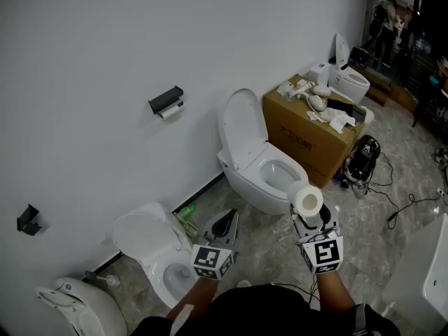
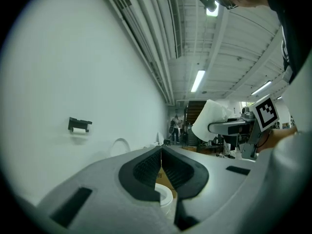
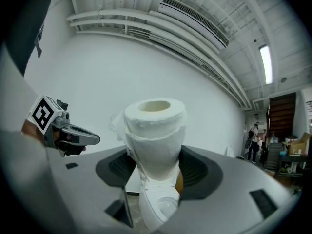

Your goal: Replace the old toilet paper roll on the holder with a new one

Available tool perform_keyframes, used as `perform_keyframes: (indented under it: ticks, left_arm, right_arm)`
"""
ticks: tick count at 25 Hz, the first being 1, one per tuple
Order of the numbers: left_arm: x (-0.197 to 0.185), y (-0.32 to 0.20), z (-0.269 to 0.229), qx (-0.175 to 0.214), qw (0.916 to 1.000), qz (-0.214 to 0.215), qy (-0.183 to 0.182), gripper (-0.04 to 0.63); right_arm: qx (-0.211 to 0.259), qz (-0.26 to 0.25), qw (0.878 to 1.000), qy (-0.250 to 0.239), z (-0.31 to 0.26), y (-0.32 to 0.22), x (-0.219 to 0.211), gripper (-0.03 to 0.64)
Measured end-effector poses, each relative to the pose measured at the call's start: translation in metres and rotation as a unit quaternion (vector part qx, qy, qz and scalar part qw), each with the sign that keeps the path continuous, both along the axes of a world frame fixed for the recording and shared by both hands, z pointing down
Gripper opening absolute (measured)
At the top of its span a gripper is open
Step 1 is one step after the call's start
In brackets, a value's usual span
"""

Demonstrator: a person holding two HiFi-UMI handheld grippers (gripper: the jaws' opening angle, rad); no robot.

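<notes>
A black holder (image 1: 166,101) with a small, nearly used-up white roll (image 1: 170,111) hangs on the white wall, up and to the left of both grippers; it also shows as the holder (image 2: 79,125) far off in the left gripper view. My right gripper (image 1: 309,208) is shut on a fresh white toilet paper roll (image 1: 307,201), which stands upright and squeezed between the jaws as the roll (image 3: 154,135). My left gripper (image 1: 225,224) is shut with nothing in it, its pads (image 2: 161,167) pressed together. Both grippers hang level over the toilets.
A white toilet (image 1: 260,161) with raised lid stands by the wall ahead; another toilet (image 1: 155,247) sits below my left gripper. A cardboard box (image 1: 311,134) with loose items lies at the right. Cables (image 1: 392,198) run over the grey floor. People stand far off at the top right.
</notes>
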State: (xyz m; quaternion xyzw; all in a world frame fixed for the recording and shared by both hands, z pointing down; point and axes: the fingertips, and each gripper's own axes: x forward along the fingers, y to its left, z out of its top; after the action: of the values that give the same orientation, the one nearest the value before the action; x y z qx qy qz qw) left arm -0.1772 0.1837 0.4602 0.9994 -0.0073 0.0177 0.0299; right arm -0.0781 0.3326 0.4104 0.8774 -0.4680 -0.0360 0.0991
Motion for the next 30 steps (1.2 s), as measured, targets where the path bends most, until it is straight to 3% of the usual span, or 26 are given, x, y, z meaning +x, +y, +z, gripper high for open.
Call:
perform_keyframes:
  ticks: [6,17,30]
  left_arm:
    - [-0.008,-0.022,0.001,-0.001,1.0,0.003,-0.001,0.008]
    - [-0.024,-0.062,0.002,-0.001,0.9988,-0.049,0.007,0.008]
    - [0.021,-0.096,0.002,0.007,0.9951,-0.098,-0.006,0.008]
  right_arm:
    - [-0.009,-0.003,1.0,-0.019,0.01,-0.021,-0.008,0.264]
    - [-0.013,-0.033,0.999,-0.033,0.016,-0.065,-0.008,0.265]
    - [-0.013,-0.091,0.995,-0.032,0.012,-0.12,0.051,0.265]
